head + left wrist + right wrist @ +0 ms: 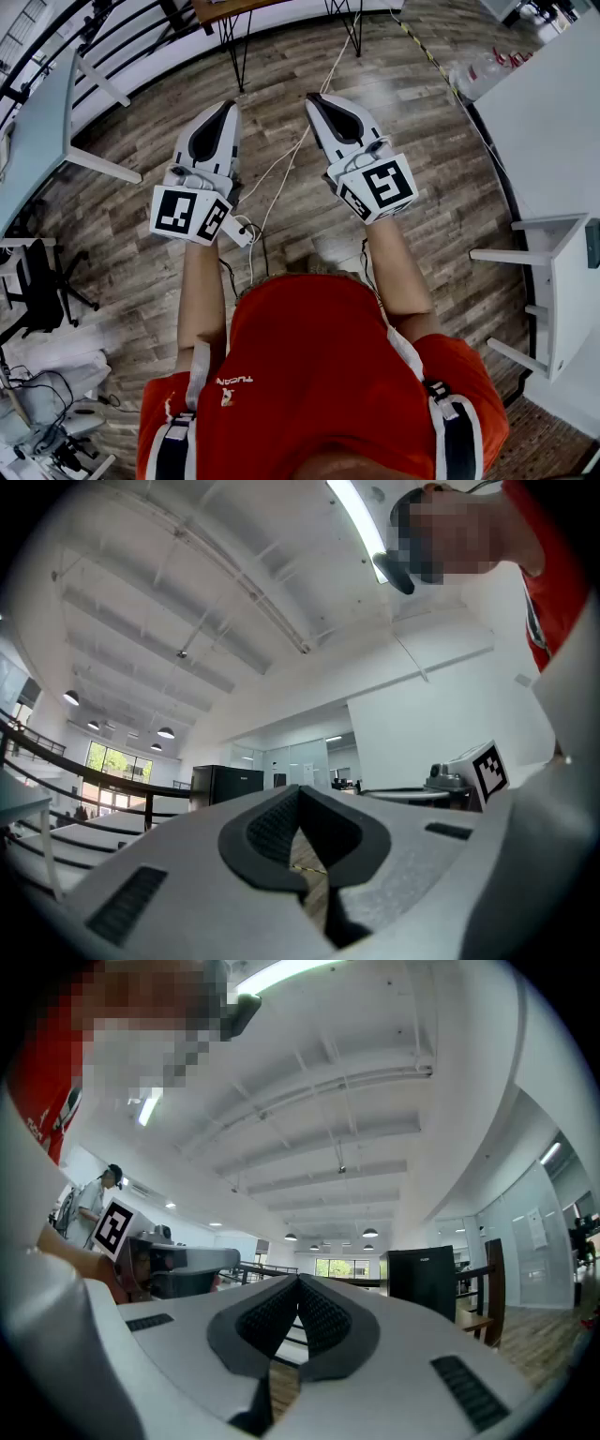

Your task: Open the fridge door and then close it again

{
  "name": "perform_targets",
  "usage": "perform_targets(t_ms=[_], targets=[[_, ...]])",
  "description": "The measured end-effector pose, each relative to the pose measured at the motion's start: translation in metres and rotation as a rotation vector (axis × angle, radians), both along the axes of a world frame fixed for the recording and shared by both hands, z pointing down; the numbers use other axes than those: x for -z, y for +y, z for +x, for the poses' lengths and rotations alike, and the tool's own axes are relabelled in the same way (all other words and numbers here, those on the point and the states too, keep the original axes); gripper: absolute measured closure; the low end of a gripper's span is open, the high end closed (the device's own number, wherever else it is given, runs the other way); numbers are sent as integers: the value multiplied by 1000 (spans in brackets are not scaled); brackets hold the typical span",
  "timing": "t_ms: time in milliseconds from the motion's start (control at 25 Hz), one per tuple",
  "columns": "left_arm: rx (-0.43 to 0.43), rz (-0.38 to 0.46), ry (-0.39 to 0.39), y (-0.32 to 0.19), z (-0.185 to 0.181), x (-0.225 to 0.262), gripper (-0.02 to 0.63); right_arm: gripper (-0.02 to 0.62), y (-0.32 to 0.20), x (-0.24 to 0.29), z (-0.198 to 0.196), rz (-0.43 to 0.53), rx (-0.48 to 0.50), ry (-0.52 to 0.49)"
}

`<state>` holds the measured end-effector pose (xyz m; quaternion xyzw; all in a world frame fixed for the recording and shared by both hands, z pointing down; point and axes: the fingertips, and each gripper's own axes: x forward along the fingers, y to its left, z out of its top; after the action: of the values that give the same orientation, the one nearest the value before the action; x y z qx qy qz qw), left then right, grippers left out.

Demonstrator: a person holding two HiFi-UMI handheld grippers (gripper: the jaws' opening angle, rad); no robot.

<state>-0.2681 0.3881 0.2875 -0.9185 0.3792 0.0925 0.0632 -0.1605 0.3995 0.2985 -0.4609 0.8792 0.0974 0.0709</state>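
Approach stage, seemingly: door not yet touched. Black fridge closed, far across the room. Left gripper and right gripper well apart from the fridge, side by side on outstretched forearms, aimed slightly upward toward it, both shut tight with nothing between. Next probably: walk up to the fridge, spread one pair of jaws, catch the door edge.
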Motion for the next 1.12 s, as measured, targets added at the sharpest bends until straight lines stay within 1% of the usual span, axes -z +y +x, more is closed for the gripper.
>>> perform_targets(t_ms=[120,320,480,680,920,1120], targets=[[2,-2,-5,1,10,-2,597,571,1,1,9,11,-8,16],[17,-5,-10,-1,27,-2,597,571,0,0,30,14,8,-6],[40,2,-8,-5,40,-4,597,571,0,-5,47,20,25,-4],[50,-3,-12,-21,60,-9,597,569,-15,-9,73,19,26,-2],[33,5,-13,-73,79,-7,597,571,-62,-8,93,20,6,-4],[14,16,-3,-139,90,-7,597,569,-124,-9,100,21,-8,14]])
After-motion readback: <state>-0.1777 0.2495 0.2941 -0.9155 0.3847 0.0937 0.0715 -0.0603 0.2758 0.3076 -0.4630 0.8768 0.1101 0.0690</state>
